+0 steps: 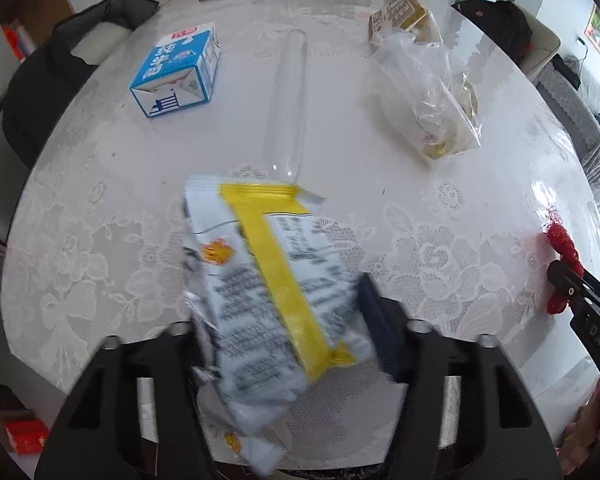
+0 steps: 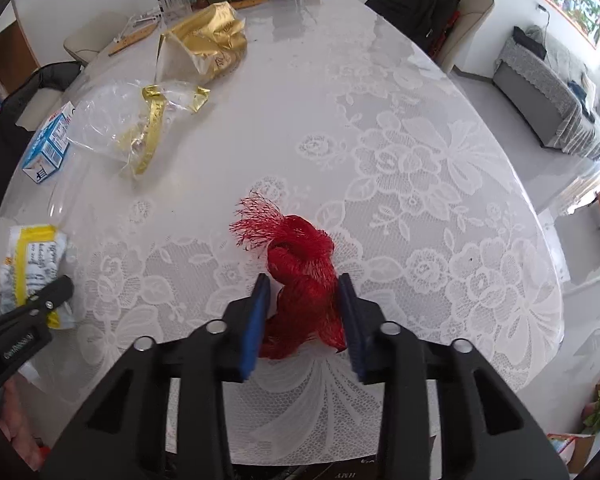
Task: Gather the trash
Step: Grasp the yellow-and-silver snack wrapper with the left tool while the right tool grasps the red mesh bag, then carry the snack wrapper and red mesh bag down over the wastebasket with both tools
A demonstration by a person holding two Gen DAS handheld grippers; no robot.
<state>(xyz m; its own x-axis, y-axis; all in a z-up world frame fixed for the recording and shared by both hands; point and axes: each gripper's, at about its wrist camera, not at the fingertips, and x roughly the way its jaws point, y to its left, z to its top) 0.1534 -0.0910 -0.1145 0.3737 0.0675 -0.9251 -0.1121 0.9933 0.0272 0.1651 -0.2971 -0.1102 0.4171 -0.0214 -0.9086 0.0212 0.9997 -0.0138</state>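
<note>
Near the table's (image 2: 340,92) front edge, the right gripper (image 2: 304,312) clamps a bunched red mesh bag (image 2: 300,264), while the left gripper (image 1: 288,336) pinches a crumpled white-and-yellow wrapper (image 1: 260,280).

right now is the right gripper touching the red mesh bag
Touching. The right wrist view shows the red mesh bag bunched between the right gripper's blue pads, both pressing its sides.

Both my claws point steeply down, each closed on something.

My left claw (image 1: 288,320) pinches a wrapper (image 1: 268,280) between its pads. My right claw (image 2: 304,320) squeezes a red net (image 2: 300,280); seen from there, the left one sits at nine o'clock.
</note>
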